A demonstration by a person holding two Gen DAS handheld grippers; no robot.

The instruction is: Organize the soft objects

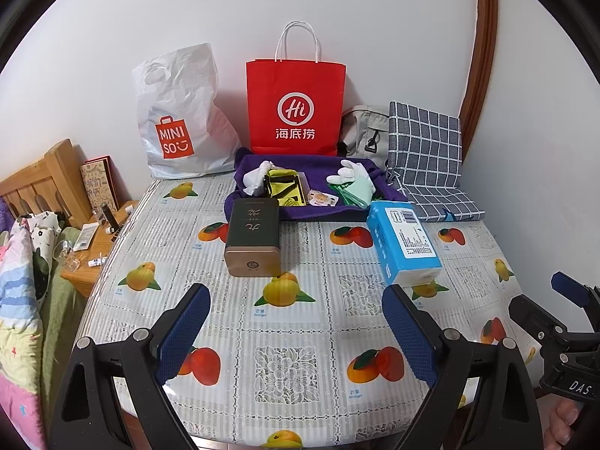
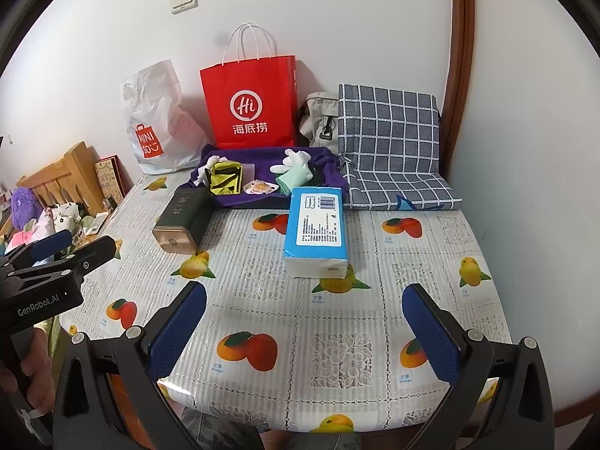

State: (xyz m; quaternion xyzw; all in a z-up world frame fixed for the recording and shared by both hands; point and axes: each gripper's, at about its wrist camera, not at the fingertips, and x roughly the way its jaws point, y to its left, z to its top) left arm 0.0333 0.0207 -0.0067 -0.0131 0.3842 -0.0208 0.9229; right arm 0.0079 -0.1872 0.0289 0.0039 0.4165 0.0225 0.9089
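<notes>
Purple towel (image 1: 322,212) at table's far side, holding white gloves (image 1: 352,174), well beyond both grippers; left gripper (image 1: 296,322) spread wide, empty; right gripper (image 2: 305,318) likewise

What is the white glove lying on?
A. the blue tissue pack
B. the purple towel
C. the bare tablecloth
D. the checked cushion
B: the white glove lies on the purple towel at the back of the table, behind the blue tissue pack and left of the checked cushion.
</notes>
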